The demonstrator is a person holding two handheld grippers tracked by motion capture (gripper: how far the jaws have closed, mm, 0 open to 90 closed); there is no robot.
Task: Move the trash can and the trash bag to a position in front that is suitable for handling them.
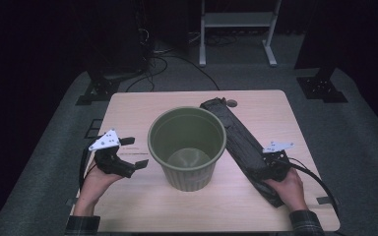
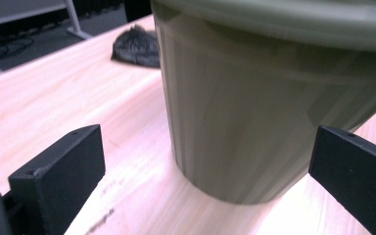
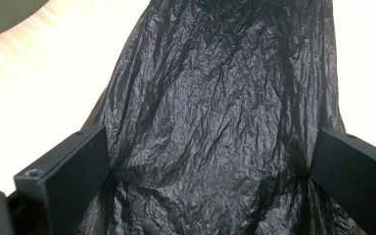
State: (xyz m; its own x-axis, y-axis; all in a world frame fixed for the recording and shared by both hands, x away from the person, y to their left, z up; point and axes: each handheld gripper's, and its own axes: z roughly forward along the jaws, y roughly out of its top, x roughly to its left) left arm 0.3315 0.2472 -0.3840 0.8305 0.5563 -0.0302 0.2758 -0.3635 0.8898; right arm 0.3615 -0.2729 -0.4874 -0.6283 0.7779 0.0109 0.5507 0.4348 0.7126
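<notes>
Right tool (image 3: 208, 171) straddles black bag (image 3: 215, 98) beside bin (image 1: 187, 147).

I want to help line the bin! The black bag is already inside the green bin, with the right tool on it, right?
Not quite. The high view shows the black bag lying flat on the table beside the green bin, not inside. The right tool is on it.

Crinkled black plastic bag (image 3: 215, 122) on pale wooden table (image 3: 39, 98), between spread jaws of tool (image 3: 208, 171).
</notes>
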